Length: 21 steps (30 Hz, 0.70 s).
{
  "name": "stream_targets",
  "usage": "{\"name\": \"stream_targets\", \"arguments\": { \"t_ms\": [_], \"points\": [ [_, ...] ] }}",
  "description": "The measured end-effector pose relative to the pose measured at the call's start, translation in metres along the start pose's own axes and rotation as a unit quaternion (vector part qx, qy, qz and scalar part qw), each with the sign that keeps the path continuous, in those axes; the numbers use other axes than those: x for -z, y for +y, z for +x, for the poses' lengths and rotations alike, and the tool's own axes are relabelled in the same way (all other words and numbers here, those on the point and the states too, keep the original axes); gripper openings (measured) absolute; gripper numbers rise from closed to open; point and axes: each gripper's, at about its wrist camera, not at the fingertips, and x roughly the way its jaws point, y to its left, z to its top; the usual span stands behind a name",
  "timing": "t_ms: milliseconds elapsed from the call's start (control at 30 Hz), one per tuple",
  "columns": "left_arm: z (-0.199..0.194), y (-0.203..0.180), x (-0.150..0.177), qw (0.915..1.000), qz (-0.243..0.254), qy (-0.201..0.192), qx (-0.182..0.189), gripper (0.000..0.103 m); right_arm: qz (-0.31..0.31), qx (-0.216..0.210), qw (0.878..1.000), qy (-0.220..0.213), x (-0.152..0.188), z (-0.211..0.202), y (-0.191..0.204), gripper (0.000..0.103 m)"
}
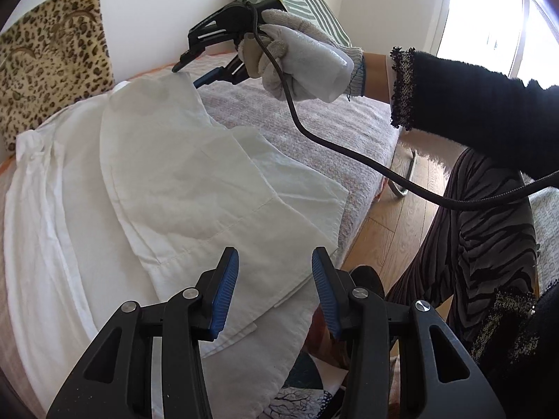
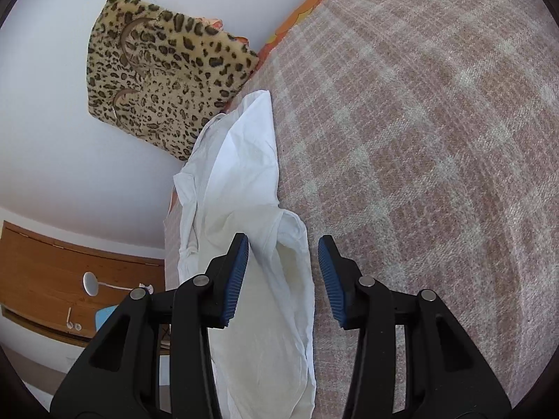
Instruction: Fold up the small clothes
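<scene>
White cotton shirt (image 1: 167, 174) is laid half-folded on the bed (image 1: 314, 122), long axis running from near hem to far collar. Left gripper (image 1: 276, 286) is held spread, empty, over the near hem. Right gripper (image 2: 283, 276), also spread, is poised at the far fold edge. Leopard-print cushion (image 2: 157, 80) is beside the collar; nothing is in the way.

bright daylight, window (image 1: 489, 17) glare perhaps overexposed; fisheye-bent edges.

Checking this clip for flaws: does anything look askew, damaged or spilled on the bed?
Nothing damaged or spilled. The white garment lies half-folded, its layers overlapping unevenly on the checked blanket, as expected mid-fold. Both the left gripper and the right gripper are open.
</scene>
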Motion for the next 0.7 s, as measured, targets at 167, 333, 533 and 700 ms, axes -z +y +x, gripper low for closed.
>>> {"name": "stream_targets", "arguments": {
  "t_ms": [167, 333, 533, 700],
  "points": [
    [0.016, -0.009, -0.009, 0.9996, 0.007, 0.013, 0.025, 0.044, -0.040, 0.004, 0.999, 0.016, -0.001, 0.004, 0.016, 0.044],
    [0.028, -0.003, -0.014, 0.9996, -0.022, 0.017, 0.008, 0.049, -0.061, 0.045, 0.997, 0.026, -0.002, 0.018, 0.020, 0.044],
    [0.029, -0.001, -0.014, 0.9997, -0.010, 0.012, -0.019, 0.005, -0.096, 0.096, 0.991, 0.015, -0.004, 0.027, 0.024, 0.012],
    [0.020, 0.013, -0.016, 0.9971, -0.072, -0.010, 0.025, 0.003, -0.121, 0.111, 0.986, 0.005, -0.008, 0.025, 0.033, 0.008]
  ]
}}
